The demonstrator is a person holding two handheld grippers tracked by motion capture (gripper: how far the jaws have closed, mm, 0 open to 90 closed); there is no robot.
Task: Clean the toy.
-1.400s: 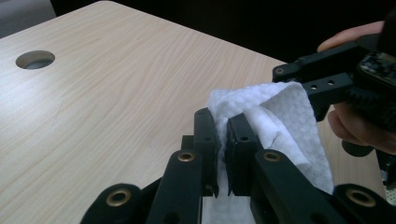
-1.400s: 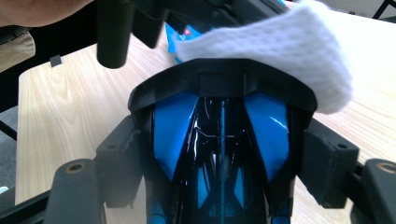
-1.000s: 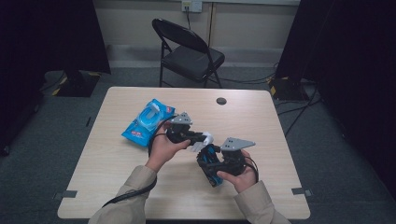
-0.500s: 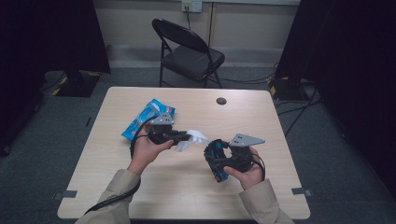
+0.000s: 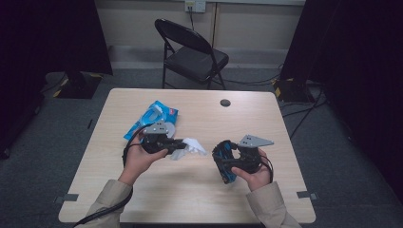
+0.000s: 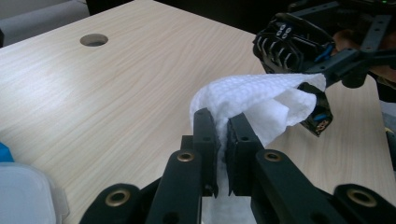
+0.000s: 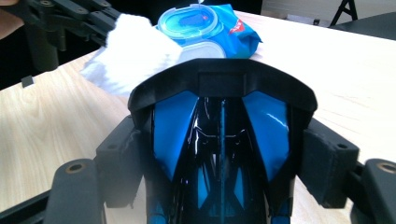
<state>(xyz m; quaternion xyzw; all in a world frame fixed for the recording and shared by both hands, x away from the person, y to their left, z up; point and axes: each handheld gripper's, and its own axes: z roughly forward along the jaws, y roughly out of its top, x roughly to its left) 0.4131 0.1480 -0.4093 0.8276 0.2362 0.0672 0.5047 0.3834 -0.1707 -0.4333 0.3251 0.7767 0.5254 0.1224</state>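
The left gripper (image 5: 177, 145) is clamped on a white wipe (image 5: 190, 147): in the left gripper view its jaws pinch the textured sheet (image 6: 261, 100) between them, the loose end folded over and bulging above the tips. The wipe hangs just above the counter (image 5: 199, 190), left of centre, between the two hands.

The right gripper (image 5: 223, 159) holds a black and blue toy car (image 5: 227, 161); in the right gripper view the car (image 7: 219, 140) stands between the jaws, glossy blue panels on either side of a black spine, with both pads pressed against its sides. It is near the wipe but apart from it.

The counter is pale wood grain with a round cable hole (image 5: 225, 102) near its far edge. Beyond it stands a black folding chair (image 5: 190, 52) on grey carpet, with dark curtains at both sides and cables on the floor.

A blue wipe pack (image 5: 153, 118) lies on the counter behind the left hand (image 5: 140, 159); its clear lid (image 7: 205, 49) is flipped open.
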